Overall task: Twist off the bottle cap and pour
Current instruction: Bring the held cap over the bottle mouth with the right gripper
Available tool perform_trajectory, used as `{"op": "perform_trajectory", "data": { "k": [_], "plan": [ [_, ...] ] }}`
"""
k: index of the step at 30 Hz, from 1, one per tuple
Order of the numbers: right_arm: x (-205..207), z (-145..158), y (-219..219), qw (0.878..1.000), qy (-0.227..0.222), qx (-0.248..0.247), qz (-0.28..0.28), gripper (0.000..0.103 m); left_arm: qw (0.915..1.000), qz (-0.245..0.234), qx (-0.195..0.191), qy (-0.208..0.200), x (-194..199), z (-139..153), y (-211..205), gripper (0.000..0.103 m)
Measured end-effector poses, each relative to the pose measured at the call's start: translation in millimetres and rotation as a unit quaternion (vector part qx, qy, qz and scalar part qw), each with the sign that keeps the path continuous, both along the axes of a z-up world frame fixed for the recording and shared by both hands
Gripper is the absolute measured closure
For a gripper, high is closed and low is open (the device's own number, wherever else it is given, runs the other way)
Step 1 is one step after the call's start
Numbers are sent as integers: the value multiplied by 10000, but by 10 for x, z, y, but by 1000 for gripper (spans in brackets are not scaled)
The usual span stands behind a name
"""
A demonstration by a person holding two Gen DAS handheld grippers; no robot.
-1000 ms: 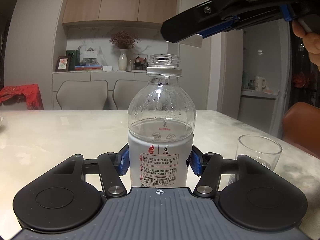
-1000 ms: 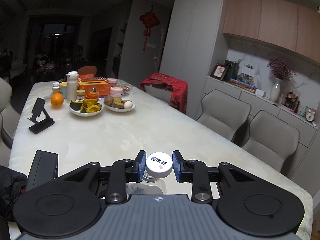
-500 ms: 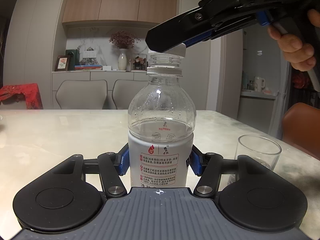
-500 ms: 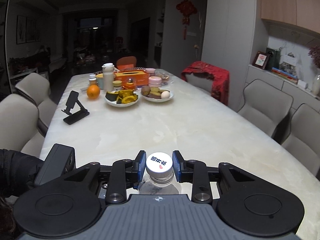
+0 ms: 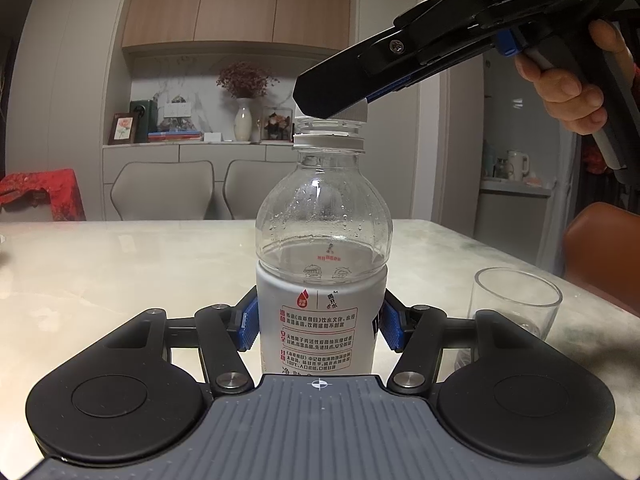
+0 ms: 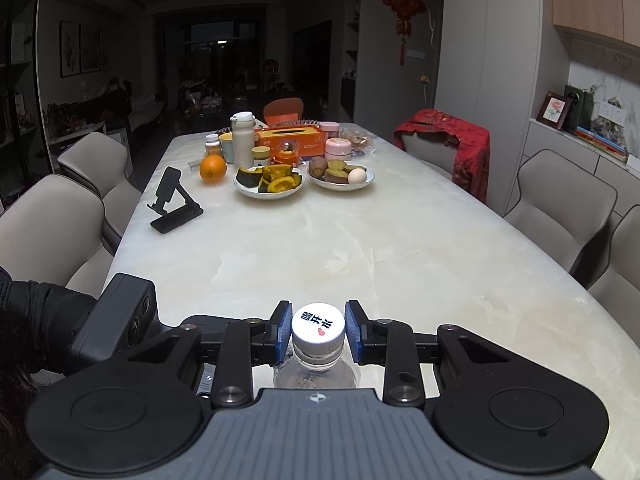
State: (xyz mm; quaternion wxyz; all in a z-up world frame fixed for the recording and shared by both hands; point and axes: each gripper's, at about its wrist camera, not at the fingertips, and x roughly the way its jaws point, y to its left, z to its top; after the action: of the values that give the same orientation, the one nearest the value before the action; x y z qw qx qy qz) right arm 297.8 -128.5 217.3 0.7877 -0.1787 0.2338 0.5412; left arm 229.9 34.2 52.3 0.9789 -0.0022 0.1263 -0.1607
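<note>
Now the white cap (image 6: 318, 324), pinched between the right gripper's (image 6: 318, 330) blue fingers (image 6: 283, 330), sits down over the mouth of the water bottle (image 5: 322, 268), where a second ago it hung clear above and to the side of the open neck. The left gripper (image 5: 320, 322) keeps its fingers (image 5: 247, 325) clamped on the bottle's labelled body, holding it upright on the marble table (image 5: 120, 264). An empty drinking glass (image 5: 516, 300) stands just beside the bottle.
</note>
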Motion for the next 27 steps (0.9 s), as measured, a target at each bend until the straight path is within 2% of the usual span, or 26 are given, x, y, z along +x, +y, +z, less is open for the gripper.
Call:
{"op": "perform_trajectory", "data": {
  "k": [7,21,27],
  "plan": [
    [-1,-65,-55,9998,31,185,-56,71,10000,-3,10,-4,-7,-8,-22,45],
    [148,-85,-129,9985,215,422,267,71,10000,-10,-4,0,-10,-17,-37,45],
    [47,-155,-139,9977,96,666,-95,71,10000,-2,-16,-11,-19,-19,-27,45]
  ]
}}
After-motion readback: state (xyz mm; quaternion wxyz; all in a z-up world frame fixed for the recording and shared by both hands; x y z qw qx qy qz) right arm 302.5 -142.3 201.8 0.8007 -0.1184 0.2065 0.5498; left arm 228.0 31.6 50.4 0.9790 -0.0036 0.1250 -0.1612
